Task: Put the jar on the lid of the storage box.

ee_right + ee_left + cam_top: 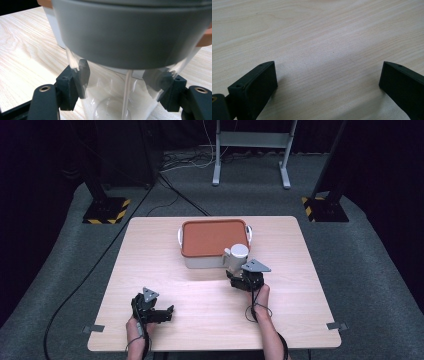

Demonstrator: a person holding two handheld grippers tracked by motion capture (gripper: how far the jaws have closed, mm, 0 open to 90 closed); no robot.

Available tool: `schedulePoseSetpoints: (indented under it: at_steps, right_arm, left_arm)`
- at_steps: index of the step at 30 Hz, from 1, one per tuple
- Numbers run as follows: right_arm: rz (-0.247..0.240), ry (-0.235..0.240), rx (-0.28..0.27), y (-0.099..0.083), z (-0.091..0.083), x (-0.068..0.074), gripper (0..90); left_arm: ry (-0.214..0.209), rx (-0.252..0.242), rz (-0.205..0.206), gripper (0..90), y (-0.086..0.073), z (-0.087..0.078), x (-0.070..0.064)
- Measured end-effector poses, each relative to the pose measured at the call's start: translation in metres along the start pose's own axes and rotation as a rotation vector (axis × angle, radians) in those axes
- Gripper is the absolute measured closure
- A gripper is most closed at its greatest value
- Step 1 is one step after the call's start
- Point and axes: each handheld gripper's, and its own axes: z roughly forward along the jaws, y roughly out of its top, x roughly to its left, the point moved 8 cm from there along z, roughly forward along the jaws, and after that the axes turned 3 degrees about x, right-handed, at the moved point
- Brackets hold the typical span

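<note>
A clear jar (239,255) with a grey lid (130,35) stands on the wooden table (200,295), right in front of a white box with an orange lid (212,237). My right gripper (240,270) is shut on the jar: in the right gripper view (122,80) both pads (83,75) press its clear wall just under the lid. Behind the jar, the box's white wall (53,25) shows. My left gripper (167,312) rests low at the table's front left. Its jaws stand wide open (328,77) over bare wood with nothing between them.
On the floor behind the table are two black posts with yellow-black striped bases (106,210) (325,207), a grey metal frame (252,140) and cables (100,265). Small grey tabs (93,328) (336,325) sit at the table's front corners.
</note>
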Motion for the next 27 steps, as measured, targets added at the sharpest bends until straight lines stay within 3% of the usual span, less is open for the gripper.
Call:
schedulePoseSetpoints:
  at_steps: [14, 27]
  right_arm:
    - [-0.015, -0.005, 0.004, 0.0011, -0.0015, 0.0003, 29.7]
    - [0.006, 0.008, -0.018, 0.0056, -0.0062, -0.0022, 29.8]
  left_arm:
    - [0.000, 0.000, 0.001, 1.4, 0.0000, -0.0001, 0.0000]
    - [-0.001, 0.000, 0.000, 1.3, 0.0001, 0.0000, 0.0000]
